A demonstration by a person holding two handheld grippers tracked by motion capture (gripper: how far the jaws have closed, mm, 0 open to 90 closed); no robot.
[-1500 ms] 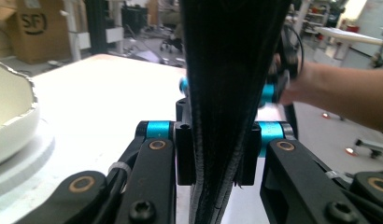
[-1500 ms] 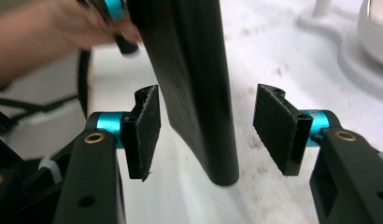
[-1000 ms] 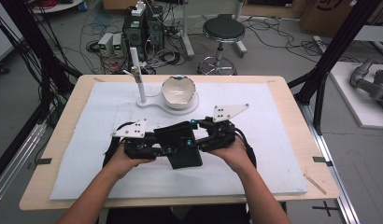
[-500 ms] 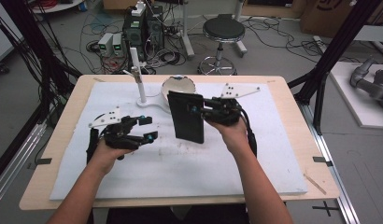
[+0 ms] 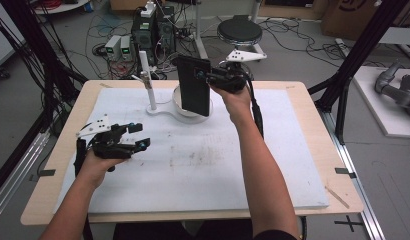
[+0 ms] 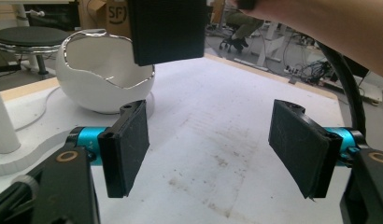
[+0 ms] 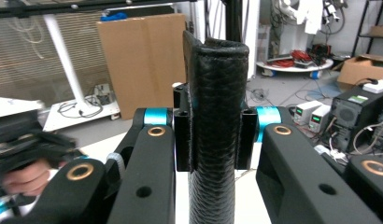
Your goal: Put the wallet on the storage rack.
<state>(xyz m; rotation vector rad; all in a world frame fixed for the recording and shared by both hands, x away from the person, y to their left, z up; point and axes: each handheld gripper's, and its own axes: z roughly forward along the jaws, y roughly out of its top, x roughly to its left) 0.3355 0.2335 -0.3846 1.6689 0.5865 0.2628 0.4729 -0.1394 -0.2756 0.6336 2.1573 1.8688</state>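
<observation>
A black textured leather case point(image 5: 194, 85) stands upright in the air over a white bowl point(image 5: 177, 103) at the back of the table. My right gripper point(image 5: 203, 76) is shut on its edge; its jaws have just been closing on it. In the right gripper view the case point(image 7: 217, 84) is pinched between both pads of the right gripper point(image 7: 214, 137). My left gripper point(image 5: 140, 136) hovers low at the table's left, open, its jaws just having opened further with nothing between them. In the left gripper view the left gripper point(image 6: 210, 144) faces the bowl point(image 6: 105, 88), and the case point(image 6: 166, 30) hangs above it.
A white post on a flat white base point(image 5: 149, 87) stands just left of the bowl. A white mat point(image 5: 218, 165), smudged in the middle, covers the wooden table. Black frame legs, cables and a stool stand beyond the far edge.
Both grippers held the case together at the table's middle. The left gripper let go and moved left. The right gripper carried the case up and back, over the bowl.
</observation>
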